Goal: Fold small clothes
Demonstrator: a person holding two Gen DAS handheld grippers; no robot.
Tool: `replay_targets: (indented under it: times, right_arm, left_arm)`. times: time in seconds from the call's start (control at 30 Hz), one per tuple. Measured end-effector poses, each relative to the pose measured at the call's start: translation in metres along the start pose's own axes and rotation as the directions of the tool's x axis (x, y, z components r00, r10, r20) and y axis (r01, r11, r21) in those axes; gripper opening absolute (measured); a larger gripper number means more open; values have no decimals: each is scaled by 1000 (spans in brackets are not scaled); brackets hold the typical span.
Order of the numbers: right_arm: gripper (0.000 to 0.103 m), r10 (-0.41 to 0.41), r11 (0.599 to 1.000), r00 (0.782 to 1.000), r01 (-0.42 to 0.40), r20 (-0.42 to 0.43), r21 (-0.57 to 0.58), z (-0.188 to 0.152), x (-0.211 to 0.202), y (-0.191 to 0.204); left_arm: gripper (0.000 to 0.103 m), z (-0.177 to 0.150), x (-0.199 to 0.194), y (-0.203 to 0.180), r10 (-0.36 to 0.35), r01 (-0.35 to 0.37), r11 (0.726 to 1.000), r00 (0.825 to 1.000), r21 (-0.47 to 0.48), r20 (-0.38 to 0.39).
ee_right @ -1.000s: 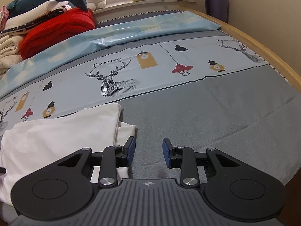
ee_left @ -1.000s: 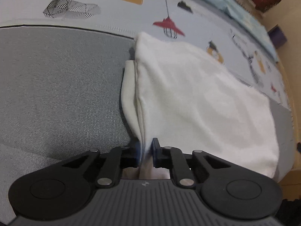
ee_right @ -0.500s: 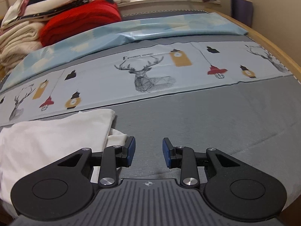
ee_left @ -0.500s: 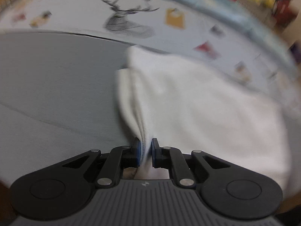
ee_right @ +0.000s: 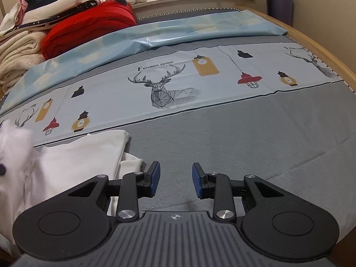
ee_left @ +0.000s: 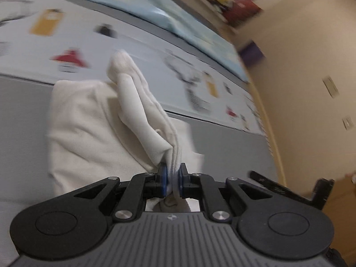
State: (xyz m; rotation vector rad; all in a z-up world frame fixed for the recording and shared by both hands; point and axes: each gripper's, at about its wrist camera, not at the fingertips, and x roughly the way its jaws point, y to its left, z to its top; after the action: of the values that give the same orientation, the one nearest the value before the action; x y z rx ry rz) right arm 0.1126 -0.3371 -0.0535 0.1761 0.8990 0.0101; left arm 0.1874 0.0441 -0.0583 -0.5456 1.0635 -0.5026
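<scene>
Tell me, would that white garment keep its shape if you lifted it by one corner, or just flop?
Probably flop. Where the left gripper pinches the white garment, the cloth droops from it in soft folds. It looks light: one small pinch seems to lift a whole flap. It likely won't slide much, since the rest lies flat on the grey bed cover.

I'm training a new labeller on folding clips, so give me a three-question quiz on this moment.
1. True or false: the left claw is pinching the white garment.
2. What is between the right claw's fingers? A) garment B) nothing C) red blanket
3. Fill in: the red blanket lies on the ____ side of the right wrist view.

Key: 1 true; 2 B; 3 left.
</scene>
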Motion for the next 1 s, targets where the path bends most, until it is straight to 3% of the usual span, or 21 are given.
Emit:
replay_targets:
  times: [0.13,0.27,0.37,0.47,0.63,0.73,0.87,0.93,1.0]
  right_arm:
    - [33,-5,1000,1000,5,-3,9,-2,-2,-5]
    - [33,-9,1000,1000,9,-7,16,-3,-2,-6]
    - [33,5,999,1000,-4,-9,33,-2,-2,-7]
    - [33,33,998,999,-32,-22,48,-1,2,-5]
    - [37,139,986,986,-129,-93,108,-2,16,5]
    - [45,239,963,952,-208,-193,169,-8,31,16]
    - [44,240,970,917,-216,-318,111,-20,44,38]
    - [16,259,966,909,-246,-327,82,-24,40,42]
    - [13,298,955,911,-283,-286,93,-23,30,38]
  left_arm:
    - [10,-6,47,-58,-49,51,997,998,62,-40]
    - [14,-12,76,-92,-107,108,993,994,56,-22]
    - [27,-10,75,-98,-162,163,986,987,41,-11]
    - [27,-4,63,-91,-101,101,991,995,93,-5]
    - [27,-5,42,-53,35,-27,995,996,96,-77]
    - [27,-11,33,-37,99,-82,987,987,136,-125]
    - [27,-20,33,-31,128,-98,980,977,173,-172]
    - [27,-25,39,-31,146,-108,975,970,196,-194]
    - [27,-31,42,-32,155,-106,969,964,222,-217]
